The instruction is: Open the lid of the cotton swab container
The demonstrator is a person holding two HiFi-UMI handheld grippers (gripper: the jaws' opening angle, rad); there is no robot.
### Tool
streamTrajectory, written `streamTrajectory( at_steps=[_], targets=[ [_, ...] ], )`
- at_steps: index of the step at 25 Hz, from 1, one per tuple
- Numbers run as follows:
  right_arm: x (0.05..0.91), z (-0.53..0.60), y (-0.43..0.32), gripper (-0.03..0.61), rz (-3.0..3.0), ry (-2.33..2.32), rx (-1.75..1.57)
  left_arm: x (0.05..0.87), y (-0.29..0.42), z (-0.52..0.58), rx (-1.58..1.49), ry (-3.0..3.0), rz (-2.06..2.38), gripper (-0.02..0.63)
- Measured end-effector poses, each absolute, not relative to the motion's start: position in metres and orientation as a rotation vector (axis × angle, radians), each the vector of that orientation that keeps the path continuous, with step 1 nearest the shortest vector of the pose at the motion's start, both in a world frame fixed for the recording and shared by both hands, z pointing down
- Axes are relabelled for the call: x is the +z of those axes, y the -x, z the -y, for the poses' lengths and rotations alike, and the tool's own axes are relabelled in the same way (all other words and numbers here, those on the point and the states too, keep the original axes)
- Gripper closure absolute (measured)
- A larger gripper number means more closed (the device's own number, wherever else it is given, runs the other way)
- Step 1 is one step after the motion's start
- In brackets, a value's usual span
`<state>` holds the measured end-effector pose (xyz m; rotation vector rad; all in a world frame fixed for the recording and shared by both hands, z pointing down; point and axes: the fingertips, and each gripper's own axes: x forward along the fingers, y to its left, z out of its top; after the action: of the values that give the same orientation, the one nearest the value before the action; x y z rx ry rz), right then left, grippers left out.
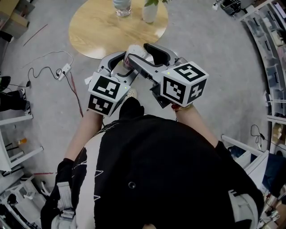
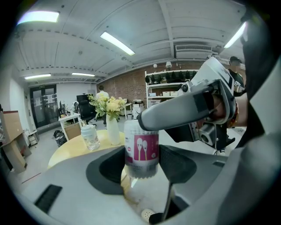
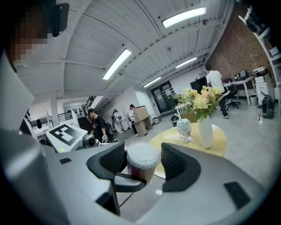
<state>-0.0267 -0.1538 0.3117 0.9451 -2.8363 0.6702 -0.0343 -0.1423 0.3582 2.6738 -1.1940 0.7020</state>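
Note:
The cotton swab container (image 2: 141, 149) is a clear tub with a pink label showing two swabs. My left gripper (image 2: 141, 165) is shut on its lower body and holds it upright in the air in front of my chest. In the head view the container (image 1: 134, 50) shows just past the left gripper (image 1: 123, 65). My right gripper (image 3: 143, 165) stands open around the container's top (image 3: 142, 154), where white swab heads show; the right-hand pad stands clear of it. One of its fingers (image 2: 175, 115) crosses the top in the left gripper view and hides the lid.
A round wooden table (image 1: 94, 31) lies ahead with a glass jar (image 1: 122, 6) and a white vase of flowers (image 1: 149, 12). A power strip and cables (image 1: 62, 70) lie on the floor at left. Shelving (image 1: 272, 53) lines the right side. People stand in the background (image 3: 94, 123).

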Motion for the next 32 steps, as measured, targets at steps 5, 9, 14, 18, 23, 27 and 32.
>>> streamTrajectory(
  at_steps=[5,9,14,18,23,27,32],
  targets=[
    [0.314,0.152,0.027,0.329,2.811,-0.952,0.625,0.358,0.035,0.14,0.715,-2.663,1.185,0.362],
    [0.316,0.152,0.028,0.328,2.804,-0.944,0.632,0.361,0.036,0.139,0.738,-2.644,1.182,0.362],
    [0.319,0.151,0.03,0.324,2.791,-0.938,0.63,0.361,0.035,0.136,0.749,-2.644,1.175,0.362],
    [0.322,0.152,0.028,0.309,2.785,-0.936,0.648,0.36,0.033,0.136,0.748,-2.659,1.173,0.362],
    [0.322,0.15,0.026,0.318,2.788,-0.919,0.663,0.361,0.028,0.134,0.758,-2.649,1.161,0.362],
    [0.324,0.151,0.024,0.324,2.787,-0.915,0.691,0.362,0.027,0.134,0.779,-2.642,1.162,0.362],
    [0.326,0.153,0.02,0.328,2.774,-0.94,0.735,0.364,0.024,0.136,0.766,-2.637,1.151,0.364]
  ],
)
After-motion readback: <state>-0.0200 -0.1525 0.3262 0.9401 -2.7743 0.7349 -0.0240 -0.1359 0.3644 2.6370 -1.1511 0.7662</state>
